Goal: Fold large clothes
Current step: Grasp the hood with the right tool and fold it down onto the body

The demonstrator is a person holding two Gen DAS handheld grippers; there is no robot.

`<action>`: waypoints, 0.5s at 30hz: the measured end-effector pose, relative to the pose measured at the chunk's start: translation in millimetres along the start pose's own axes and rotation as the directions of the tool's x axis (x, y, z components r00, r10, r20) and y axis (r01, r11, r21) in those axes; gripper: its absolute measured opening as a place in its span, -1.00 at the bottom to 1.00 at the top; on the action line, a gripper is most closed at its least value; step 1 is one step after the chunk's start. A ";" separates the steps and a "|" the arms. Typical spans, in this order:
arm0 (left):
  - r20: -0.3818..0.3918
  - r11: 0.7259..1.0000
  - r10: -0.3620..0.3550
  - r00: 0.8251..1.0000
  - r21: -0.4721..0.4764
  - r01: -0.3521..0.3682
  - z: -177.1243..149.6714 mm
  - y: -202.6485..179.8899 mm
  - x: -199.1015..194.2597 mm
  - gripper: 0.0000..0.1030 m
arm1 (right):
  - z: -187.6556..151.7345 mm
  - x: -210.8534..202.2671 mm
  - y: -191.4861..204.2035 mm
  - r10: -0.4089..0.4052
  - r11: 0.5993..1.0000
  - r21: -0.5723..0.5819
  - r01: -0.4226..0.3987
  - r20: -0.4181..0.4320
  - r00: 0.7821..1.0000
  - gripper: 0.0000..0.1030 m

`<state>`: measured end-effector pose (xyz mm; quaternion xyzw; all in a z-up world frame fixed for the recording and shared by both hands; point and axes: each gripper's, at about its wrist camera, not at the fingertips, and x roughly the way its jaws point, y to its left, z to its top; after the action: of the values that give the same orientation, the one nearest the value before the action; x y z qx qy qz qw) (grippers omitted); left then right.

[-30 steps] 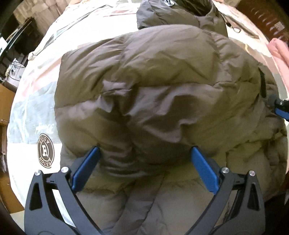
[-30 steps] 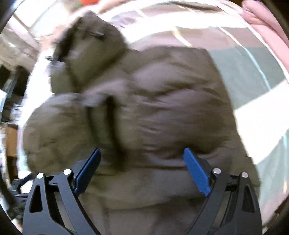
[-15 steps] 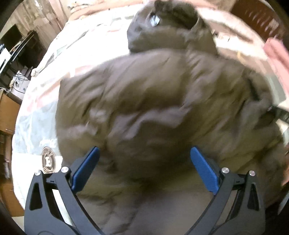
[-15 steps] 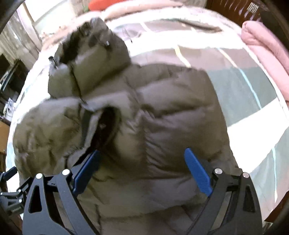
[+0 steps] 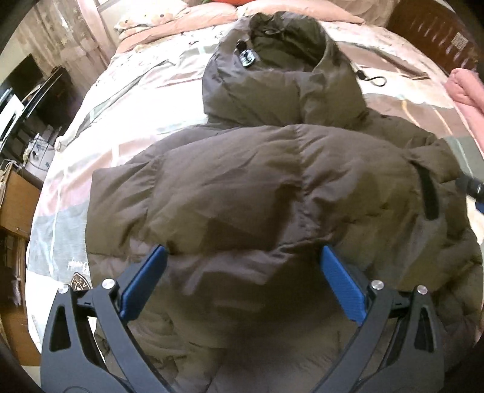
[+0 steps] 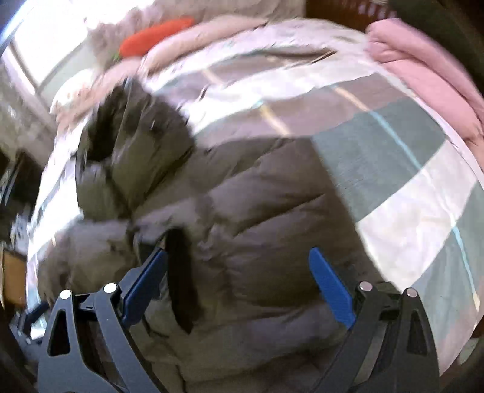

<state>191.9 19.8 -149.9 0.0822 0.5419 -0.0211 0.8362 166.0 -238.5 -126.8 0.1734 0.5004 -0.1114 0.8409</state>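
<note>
Brown puffer jacket [image 5: 272, 187] spread across the bed [image 5: 127, 99], quilted panels puffed and creased, one half folded over the middle. Hood [image 5: 284, 69] flopped open beyond the jacket's collar, toward the pillows [image 5: 187, 15], a black toggle [image 5: 246, 57] on its rim and a drawcord loop [image 5: 373, 79] trailing off to the side. Dark pocket slit [image 5: 428, 193] on the jacket's right flank. Lighter lining bunched at the jacket's near hem.

Left gripper [image 5: 242, 266] low over the near hem, blue pads [image 5: 142, 287] spread wide, nothing pinched, fabric bulging up between them; actual contact hard to call. Right gripper [image 6: 237, 266] over the jacket's right side, jaws also spread wide, nothing clamped, left pad just beside the pocket slit [image 6: 181, 272]. Right view smeared with blur, so fine detail lost. Tip of the right gripper [image 5: 472, 189] peeking in at the edge of the left view, beside the jacket.

Pink blanket [image 6: 429, 69] heaped well right of the jacket, at the bed's edge. Orange-red item [image 6: 154, 36] beyond the hood, too blurred to name. Round logo patch [image 5: 81, 282] on the bedcover just left of the jacket's hem.
</note>
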 end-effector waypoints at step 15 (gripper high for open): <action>-0.084 0.992 -0.053 0.995 -0.115 0.043 7.5 14.6 -5.5 0.96 | 20.8 0.8 17.2 0.151 0.987 0.064 -0.147 -0.062 0.987 0.88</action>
<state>198.2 32.7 -140.3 0.0224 0.5798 -0.0070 0.8144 189.3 -231.2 -115.2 0.2387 0.5105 -0.0571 0.8241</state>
